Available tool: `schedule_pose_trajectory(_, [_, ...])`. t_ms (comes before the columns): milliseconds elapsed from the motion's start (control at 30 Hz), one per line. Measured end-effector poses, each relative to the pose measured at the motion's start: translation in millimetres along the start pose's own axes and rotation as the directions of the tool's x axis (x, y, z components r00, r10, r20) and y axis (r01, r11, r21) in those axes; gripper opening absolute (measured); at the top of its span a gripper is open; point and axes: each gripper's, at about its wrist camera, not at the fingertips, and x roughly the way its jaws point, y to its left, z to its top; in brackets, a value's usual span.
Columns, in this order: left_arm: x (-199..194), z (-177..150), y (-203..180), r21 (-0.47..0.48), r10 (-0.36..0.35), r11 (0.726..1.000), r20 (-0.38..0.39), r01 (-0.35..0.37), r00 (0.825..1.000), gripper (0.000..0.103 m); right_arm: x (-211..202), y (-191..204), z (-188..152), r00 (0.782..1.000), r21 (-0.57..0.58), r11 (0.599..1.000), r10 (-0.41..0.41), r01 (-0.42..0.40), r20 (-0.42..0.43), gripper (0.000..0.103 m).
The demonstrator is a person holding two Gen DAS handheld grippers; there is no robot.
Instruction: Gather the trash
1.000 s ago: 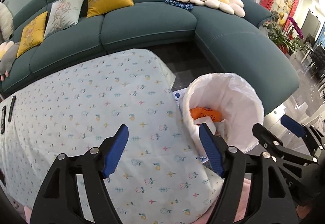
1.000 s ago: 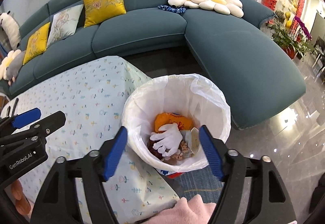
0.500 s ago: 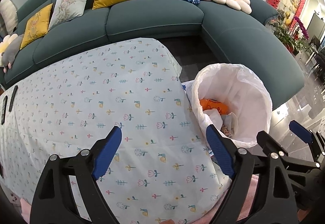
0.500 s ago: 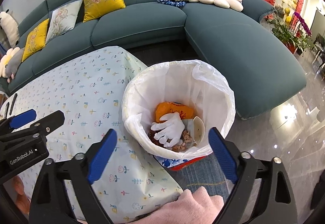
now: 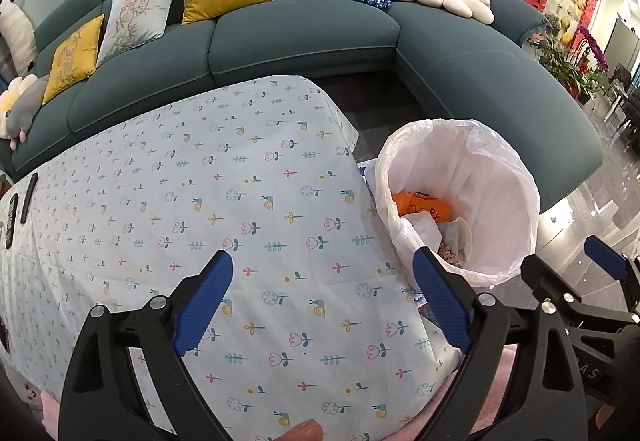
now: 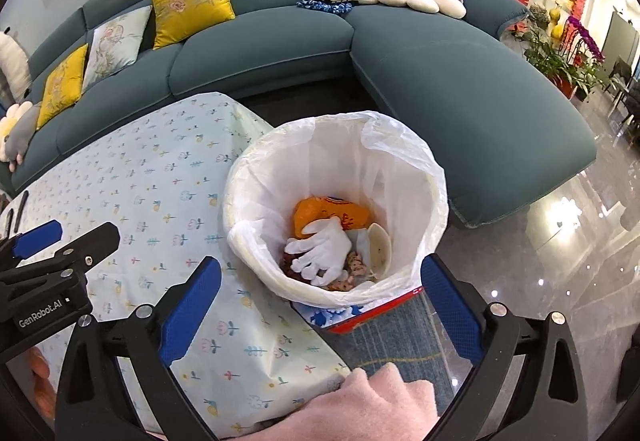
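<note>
Floral tablecloth (image 5: 256, 201) bare; teal sofa (image 5: 304, 37) behind; lined bin (image 6: 336, 209) alongside; both grippers' fingers spread, empty.

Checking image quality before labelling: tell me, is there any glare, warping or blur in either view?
Left wrist view: sharp, the sofa bowed by the lens, dark corners. Right wrist view: bright glints on the glossy floor, same curved warping; trash in the bin stays clear.

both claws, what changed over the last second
The left claw and the right claw have both just been opening wider, with nothing between the jaws of either. The white glove and orange packet lie in the lined bin as before; the floral tablecloth is unchanged.
</note>
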Motion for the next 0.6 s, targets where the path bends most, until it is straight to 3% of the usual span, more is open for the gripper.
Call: schedule_pose_trajectory(600, [3.0, -5.2, -4.4, 0.012, 0.042, 0.999, -0.009, -0.042, 0.999, 0.087, 1.5, 1.7, -4.9, 1.0, -0.038, 0.999, -0.025, 0.025, 0.009, 0.096])
